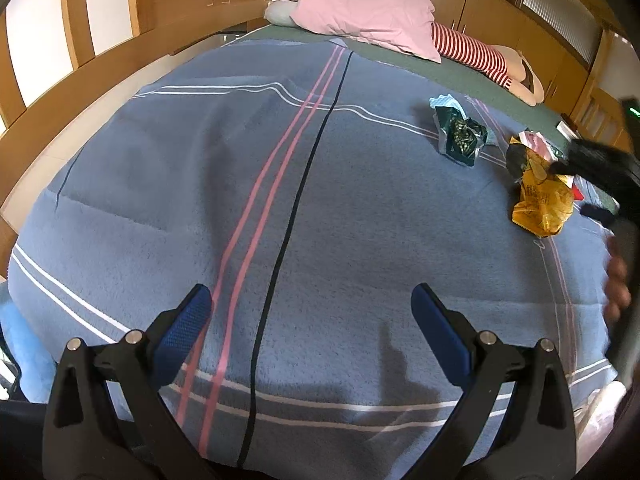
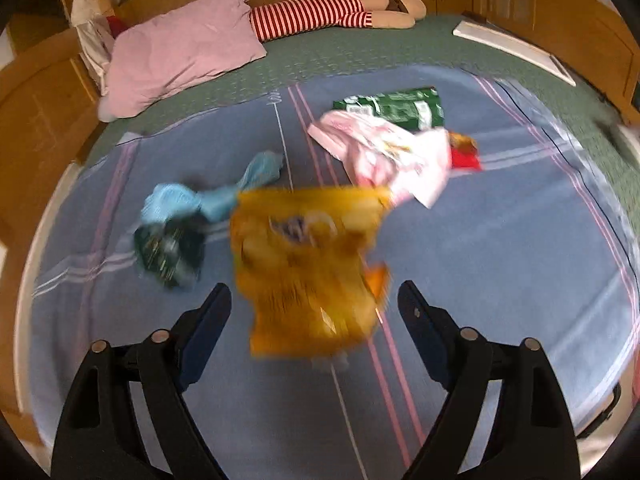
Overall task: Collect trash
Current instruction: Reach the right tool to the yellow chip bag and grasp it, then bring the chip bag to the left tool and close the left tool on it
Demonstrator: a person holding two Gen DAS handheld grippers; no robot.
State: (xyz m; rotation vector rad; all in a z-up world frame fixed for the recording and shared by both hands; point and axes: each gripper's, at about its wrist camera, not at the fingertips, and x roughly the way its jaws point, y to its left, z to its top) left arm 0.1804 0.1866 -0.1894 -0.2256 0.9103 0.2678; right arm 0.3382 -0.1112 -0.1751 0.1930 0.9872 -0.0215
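Several pieces of trash lie on a blue striped blanket [image 1: 280, 200] on a bed. A crumpled yellow snack bag [image 2: 308, 268] lies just ahead of my right gripper [image 2: 316, 300], which is open, its blue pads apart from the bag; this view is blurred. To the bag's left sits a dark green wrapper [image 2: 168, 252] with a light blue cloth [image 2: 216, 196]. Beyond it lie a pink wrapper [image 2: 384, 156], a green packet [image 2: 396, 108] and a small red packet [image 2: 466, 156]. My left gripper [image 1: 312, 312] is open over bare blanket. Its view shows the yellow bag [image 1: 540, 204] and green wrapper [image 1: 460, 136] at right.
A pink pillow [image 2: 180, 52] and a plush doll in red-and-white stripes [image 2: 320, 12] lie at the head of the bed on a green sheet [image 2: 360, 52]. A white book [image 2: 516, 48] rests at the far right. Wooden bed rails and cabinets ring the bed. A hand [image 1: 618, 284] shows at right.
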